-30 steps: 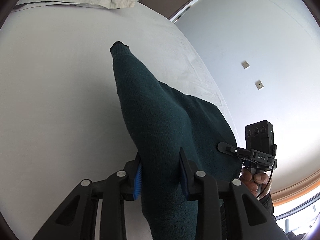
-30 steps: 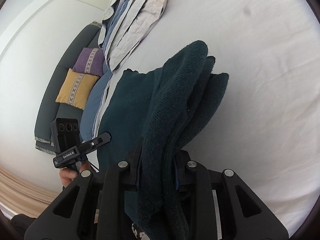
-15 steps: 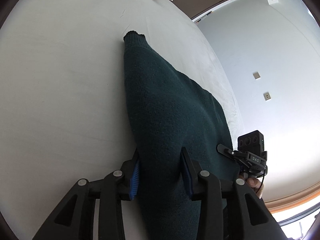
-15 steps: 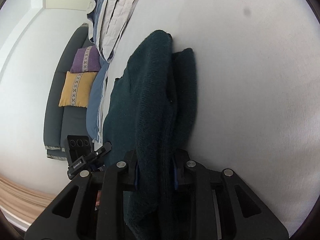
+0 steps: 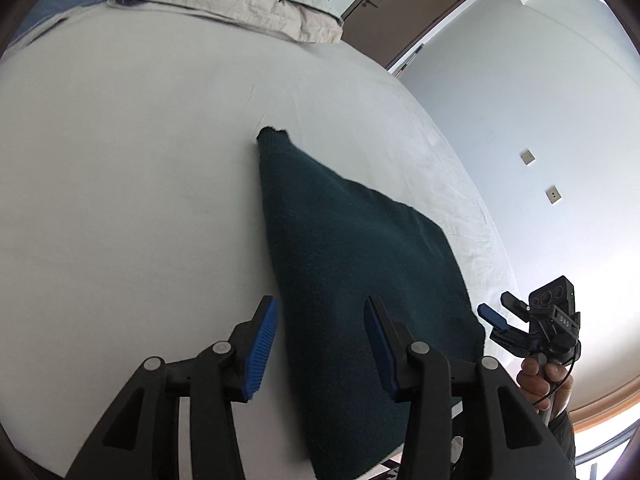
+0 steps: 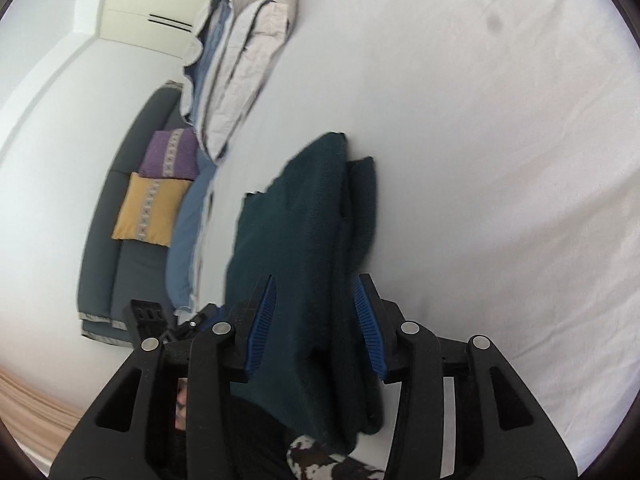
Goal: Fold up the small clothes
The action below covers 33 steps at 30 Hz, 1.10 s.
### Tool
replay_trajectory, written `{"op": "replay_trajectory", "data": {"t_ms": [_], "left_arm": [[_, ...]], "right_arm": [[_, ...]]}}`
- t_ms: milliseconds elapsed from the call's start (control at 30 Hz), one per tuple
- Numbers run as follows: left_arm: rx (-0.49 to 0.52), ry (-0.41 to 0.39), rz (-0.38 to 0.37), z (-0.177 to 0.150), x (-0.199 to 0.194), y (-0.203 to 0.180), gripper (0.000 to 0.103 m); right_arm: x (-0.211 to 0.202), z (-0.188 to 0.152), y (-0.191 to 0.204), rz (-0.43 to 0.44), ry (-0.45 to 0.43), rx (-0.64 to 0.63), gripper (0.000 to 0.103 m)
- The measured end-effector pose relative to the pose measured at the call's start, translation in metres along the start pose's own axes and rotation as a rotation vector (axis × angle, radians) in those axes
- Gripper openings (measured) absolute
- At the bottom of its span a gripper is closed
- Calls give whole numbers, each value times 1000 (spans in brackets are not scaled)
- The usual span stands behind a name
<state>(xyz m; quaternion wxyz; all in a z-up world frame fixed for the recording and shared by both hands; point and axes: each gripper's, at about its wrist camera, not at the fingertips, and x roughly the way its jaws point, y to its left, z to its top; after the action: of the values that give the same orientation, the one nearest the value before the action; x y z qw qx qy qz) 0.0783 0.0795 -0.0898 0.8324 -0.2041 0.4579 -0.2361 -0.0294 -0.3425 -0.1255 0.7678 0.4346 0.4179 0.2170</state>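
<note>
The sweater's [image 6: 304,280] near end is blurred and cut off.

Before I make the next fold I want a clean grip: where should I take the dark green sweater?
Probably the near hem of the dark green sweater, left gripper and right gripper coming from the bed's near edge. It lies flat with that edge towards you. Both jaws are opening, pads clear of the cloth, so nothing is gripped now.

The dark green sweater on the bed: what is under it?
The dark green sweater lies on the white bed sheet, which shows all around it. Anything between them is covered.
</note>
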Motion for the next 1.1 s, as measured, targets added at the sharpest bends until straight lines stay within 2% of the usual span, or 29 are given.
{"op": "replay_trajectory", "data": {"t_ms": [100,167,300,467,600,633,667,733,800,867,933,1033,1100], "left_arm": [[56,-25,-20,-10,-10,-22,47],[95,-5,-26,-21,-3,-34,48],[123,46,17,-43,17,-38,48],[137,29,35,-50,16,-43,50],[112,11,59,-58,9,-40,50],[121,4,82,-59,6,-43,50],[137,-10,111,-60,2,-48,55],[175,-72,180,-61,-12,-58,70],[209,-158,237,-62,-28,-69,92],[252,-258,301,-64,-46,-82,103],[302,-348,385,-68,-60,-95,103],[368,-441,524,-69,-74,-112,103],[397,-493,590,-67,-83,-121,103]], "right_arm": [[3,-10,20,151,53,-44,41],[17,-21,26,190,110,-67,41],[48,-45,-4,122,167,16,41],[33,-58,-31,179,113,68,39],[16,-58,-35,147,62,74,39],[8,-57,-34,119,39,69,40],[-2,-56,-33,83,20,54,43],[-15,-54,-24,13,-9,12,45],[-31,-51,-7,-65,-42,-55,45],[-41,-48,18,-138,-74,-143,46],[-55,-49,45,-219,-106,-240,46],[-58,-56,97,-363,-189,-416,59],[-61,-64,133,-437,-266,-540,67]]}}
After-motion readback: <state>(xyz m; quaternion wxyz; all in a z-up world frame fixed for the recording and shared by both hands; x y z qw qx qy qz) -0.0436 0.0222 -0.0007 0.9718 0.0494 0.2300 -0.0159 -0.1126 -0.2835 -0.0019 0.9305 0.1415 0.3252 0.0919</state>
